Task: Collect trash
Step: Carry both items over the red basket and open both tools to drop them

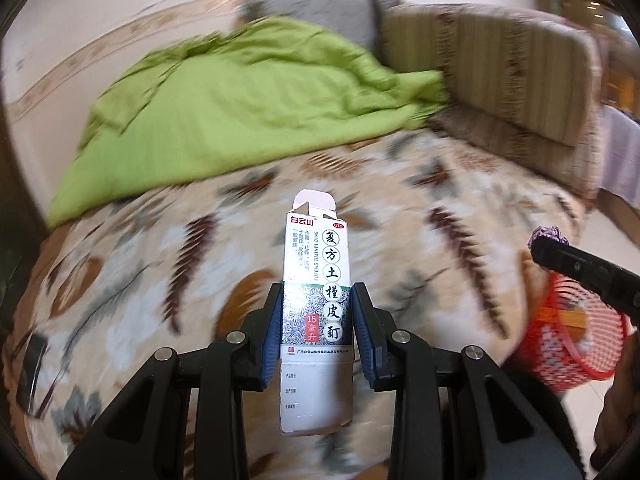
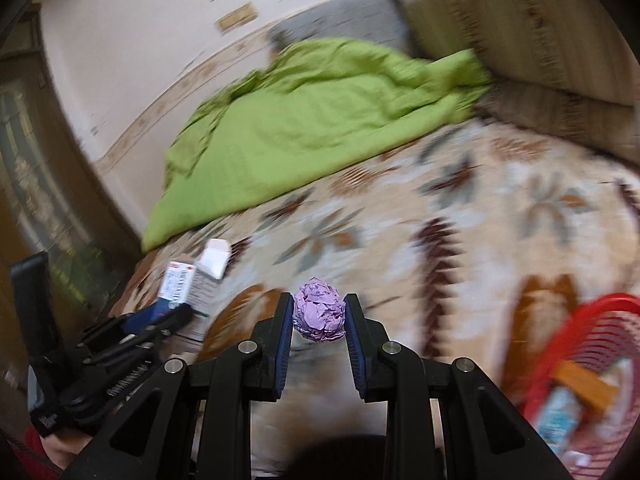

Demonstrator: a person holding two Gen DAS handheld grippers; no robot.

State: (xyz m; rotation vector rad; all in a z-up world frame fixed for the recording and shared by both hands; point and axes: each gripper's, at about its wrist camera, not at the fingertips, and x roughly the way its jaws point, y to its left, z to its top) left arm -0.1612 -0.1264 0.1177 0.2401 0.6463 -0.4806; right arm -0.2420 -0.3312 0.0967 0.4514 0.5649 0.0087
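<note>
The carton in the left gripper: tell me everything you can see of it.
The medicine carton is a tall, narrow cardboard box, white with red and black Chinese print and a dark leafy band. Its top flap stands open. It is upright, clamped at mid-height between the blue pads of the left gripper, above the patterned bedspread. In the right wrist view it shows tilted beside that gripper.
</note>
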